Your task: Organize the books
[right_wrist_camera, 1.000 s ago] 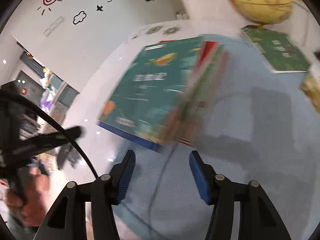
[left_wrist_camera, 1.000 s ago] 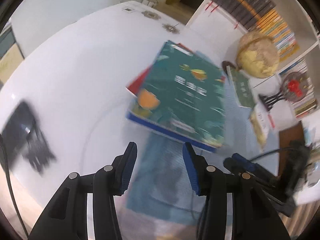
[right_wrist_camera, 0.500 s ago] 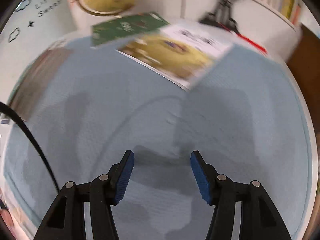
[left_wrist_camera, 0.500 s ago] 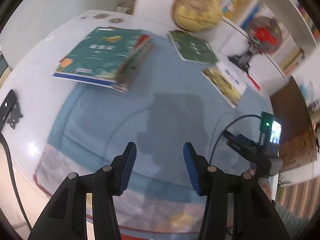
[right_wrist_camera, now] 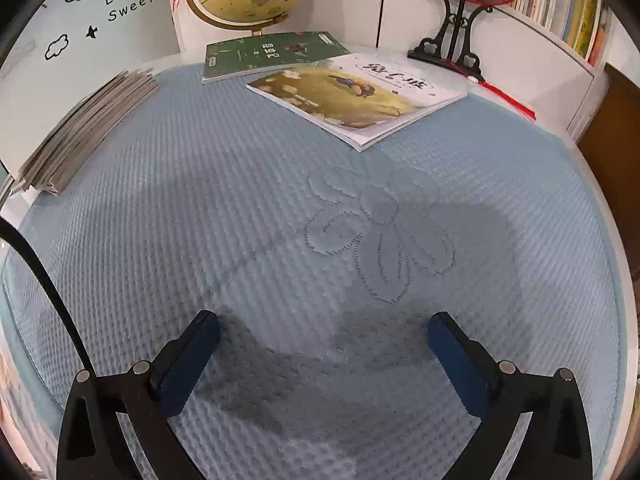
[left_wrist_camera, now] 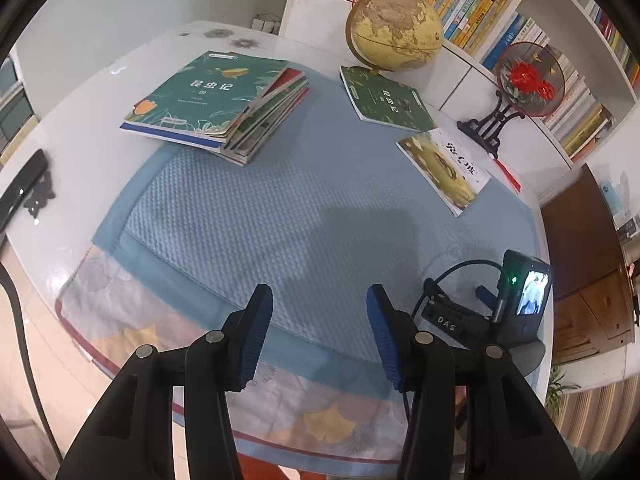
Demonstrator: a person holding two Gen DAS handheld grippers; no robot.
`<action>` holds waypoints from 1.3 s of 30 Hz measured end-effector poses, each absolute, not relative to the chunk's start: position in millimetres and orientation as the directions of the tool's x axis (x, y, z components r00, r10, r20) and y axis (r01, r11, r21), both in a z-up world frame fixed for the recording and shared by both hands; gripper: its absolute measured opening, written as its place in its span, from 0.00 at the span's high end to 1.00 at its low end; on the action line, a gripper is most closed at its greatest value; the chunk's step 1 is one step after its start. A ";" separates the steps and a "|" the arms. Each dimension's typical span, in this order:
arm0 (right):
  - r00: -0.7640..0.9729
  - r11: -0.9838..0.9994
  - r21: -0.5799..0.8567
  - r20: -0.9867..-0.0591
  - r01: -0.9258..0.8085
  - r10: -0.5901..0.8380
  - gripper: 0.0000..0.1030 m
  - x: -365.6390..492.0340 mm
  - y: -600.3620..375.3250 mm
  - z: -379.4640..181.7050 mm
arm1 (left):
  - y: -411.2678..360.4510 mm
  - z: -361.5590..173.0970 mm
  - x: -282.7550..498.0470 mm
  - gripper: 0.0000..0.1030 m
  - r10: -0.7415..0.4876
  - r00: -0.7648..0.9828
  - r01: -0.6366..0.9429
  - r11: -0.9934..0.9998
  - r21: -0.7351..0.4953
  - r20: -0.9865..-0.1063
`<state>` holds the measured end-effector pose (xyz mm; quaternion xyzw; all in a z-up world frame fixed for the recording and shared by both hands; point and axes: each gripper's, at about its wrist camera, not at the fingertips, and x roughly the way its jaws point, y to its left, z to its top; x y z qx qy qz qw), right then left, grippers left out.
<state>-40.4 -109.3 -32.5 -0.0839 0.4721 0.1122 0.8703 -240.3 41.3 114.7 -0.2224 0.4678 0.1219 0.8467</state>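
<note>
Your quilted light-blue fabric table mat is dimpled, with a stitched flower at its centre. The glossy yellow-and-white paperback book lies flat at upper centre of the right wrist view, well beyond your right gripper. Its jaws have just been opening; they stand wide apart over bare mat, empty. Your left gripper is partly spread, empty; the stack of green-covered paperbacks lies upper left.

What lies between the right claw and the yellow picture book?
Only bare blue mat with a stitched flower lies between right claw and yellow picture book, in right wrist view.
</note>
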 end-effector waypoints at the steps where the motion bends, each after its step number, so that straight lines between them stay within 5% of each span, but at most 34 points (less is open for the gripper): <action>1: 0.542 0.962 -0.044 -0.833 -0.271 0.115 0.00 -42.8 -109.6 -32.5 | 41.2 115.1 -240.3 0.55 -0.002 0.533 -0.418 0.869 -0.266 -0.846; 26: 0.598 0.961 -0.018 -0.786 -0.277 0.157 0.00 -54.3 -116.2 -35.5 | 54.3 148.6 -264.5 0.55 0.138 0.568 -0.512 0.831 -0.217 -0.811; 39: 0.598 0.961 -0.018 -0.786 -0.277 0.158 0.00 -54.2 -116.7 -35.2 | 69.1 122.2 -314.9 0.55 0.175 0.513 -0.610 0.763 -0.214 -0.840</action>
